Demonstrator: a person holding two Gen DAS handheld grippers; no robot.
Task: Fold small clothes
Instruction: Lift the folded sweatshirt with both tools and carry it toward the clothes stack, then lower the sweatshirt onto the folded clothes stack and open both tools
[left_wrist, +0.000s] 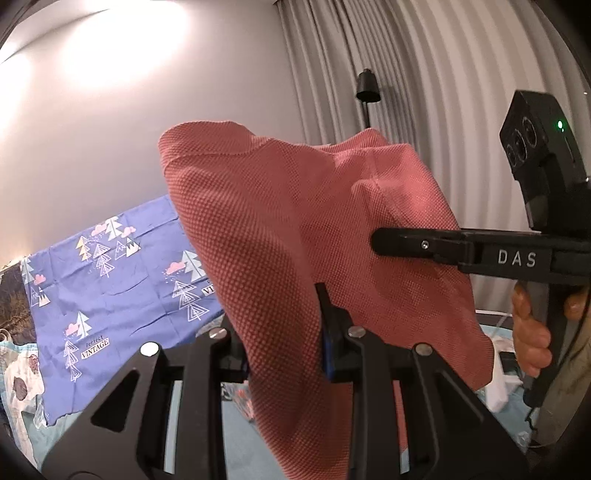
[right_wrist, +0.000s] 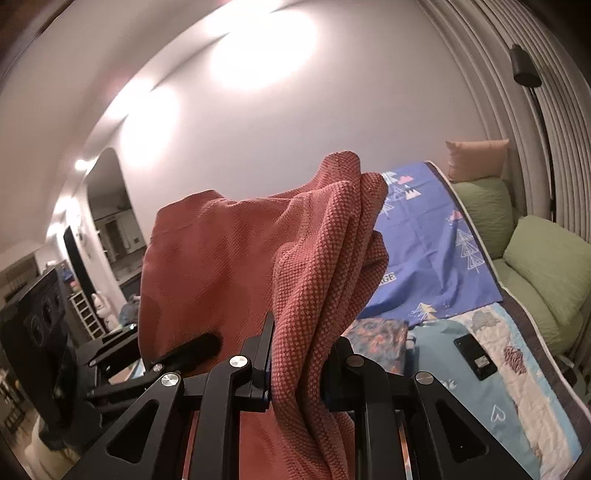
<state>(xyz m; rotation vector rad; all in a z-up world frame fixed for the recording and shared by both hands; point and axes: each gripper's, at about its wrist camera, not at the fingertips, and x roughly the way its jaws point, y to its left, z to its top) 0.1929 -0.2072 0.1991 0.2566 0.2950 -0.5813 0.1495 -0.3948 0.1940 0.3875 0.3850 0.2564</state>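
Two hand-held grippers share one piece of clothing: a coral-red knit garment (left_wrist: 295, 229), lifted clear of the bed and hanging in front of both cameras.

Seen from the left wrist, the left hand-held gripper (left_wrist: 284, 354) has its jaws clamped on a fold of the garment, with cloth bunched between the black fingers and draping down below them. To its right the right hand-held gripper (left_wrist: 391, 242) reaches in sideways, its fingers closed on the garment's far edge; a hand (left_wrist: 532, 332) wraps its handle.

Seen from the right wrist, the right hand-held gripper (right_wrist: 299, 369) has its jaws pinched on a thick gathered bundle of the same garment (right_wrist: 258, 258), which rises above the fingers and spills down between them. The left hand-held gripper (right_wrist: 184, 350) shows to its left, gripping the cloth's other side.

Beyond and below the left hand-held gripper lies a blue sheet with tree prints (left_wrist: 110, 280), spread over the bed (right_wrist: 517, 387). Right of the right hand-held gripper, green pillows (right_wrist: 546, 266) line the bed's far side and a dark phone (right_wrist: 474, 356) rests on the quilt. A black lamp (left_wrist: 367, 86) stands before the grey curtain (left_wrist: 424, 92).
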